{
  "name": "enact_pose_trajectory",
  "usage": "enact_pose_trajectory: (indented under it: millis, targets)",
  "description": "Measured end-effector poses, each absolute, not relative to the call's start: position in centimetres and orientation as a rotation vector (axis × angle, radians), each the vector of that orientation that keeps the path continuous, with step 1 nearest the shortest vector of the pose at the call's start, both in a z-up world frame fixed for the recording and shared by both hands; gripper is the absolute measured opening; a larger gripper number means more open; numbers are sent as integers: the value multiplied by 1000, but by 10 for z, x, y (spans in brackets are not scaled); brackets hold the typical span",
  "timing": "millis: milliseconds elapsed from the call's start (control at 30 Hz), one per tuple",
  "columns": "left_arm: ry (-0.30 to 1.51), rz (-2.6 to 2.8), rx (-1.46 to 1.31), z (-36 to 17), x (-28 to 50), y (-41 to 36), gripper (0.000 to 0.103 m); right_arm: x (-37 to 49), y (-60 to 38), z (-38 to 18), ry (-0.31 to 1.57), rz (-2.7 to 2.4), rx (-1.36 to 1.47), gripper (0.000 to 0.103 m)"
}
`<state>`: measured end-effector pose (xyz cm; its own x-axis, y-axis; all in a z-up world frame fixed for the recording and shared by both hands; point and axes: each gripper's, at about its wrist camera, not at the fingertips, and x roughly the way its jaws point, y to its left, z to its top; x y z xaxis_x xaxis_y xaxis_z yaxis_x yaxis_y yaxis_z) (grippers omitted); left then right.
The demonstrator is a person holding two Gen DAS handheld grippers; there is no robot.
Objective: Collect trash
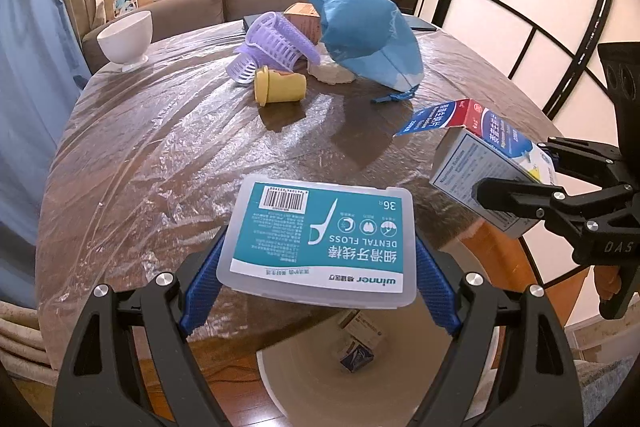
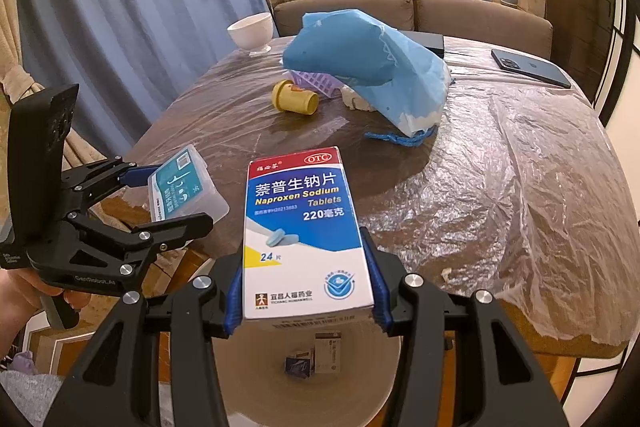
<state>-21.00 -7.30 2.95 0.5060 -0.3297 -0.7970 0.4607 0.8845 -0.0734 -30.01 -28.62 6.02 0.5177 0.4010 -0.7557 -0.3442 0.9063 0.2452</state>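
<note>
Over bin (image 2: 304, 387) mouth | left gripper (image 1: 316, 267) clamps floss box (image 1: 320, 239); right gripper (image 2: 308, 291) clamps tablet carton (image 2: 304, 231) | risk: releasing off-centre, either could strike rim and fall outside

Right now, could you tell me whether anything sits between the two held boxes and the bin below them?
Nothing visible does. The dental floss box and the tablet box both hang past the table edge, with the open white bin directly underneath.
</note>
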Motion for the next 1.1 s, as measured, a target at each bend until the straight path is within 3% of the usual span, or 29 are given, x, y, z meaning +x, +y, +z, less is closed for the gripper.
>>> enact_pose_trajectory:
  millis: [1100]
  targets:
    - [983, -531, 177, 31, -266, -79, 85, -351, -290, 65, 980, 549, 39, 48]
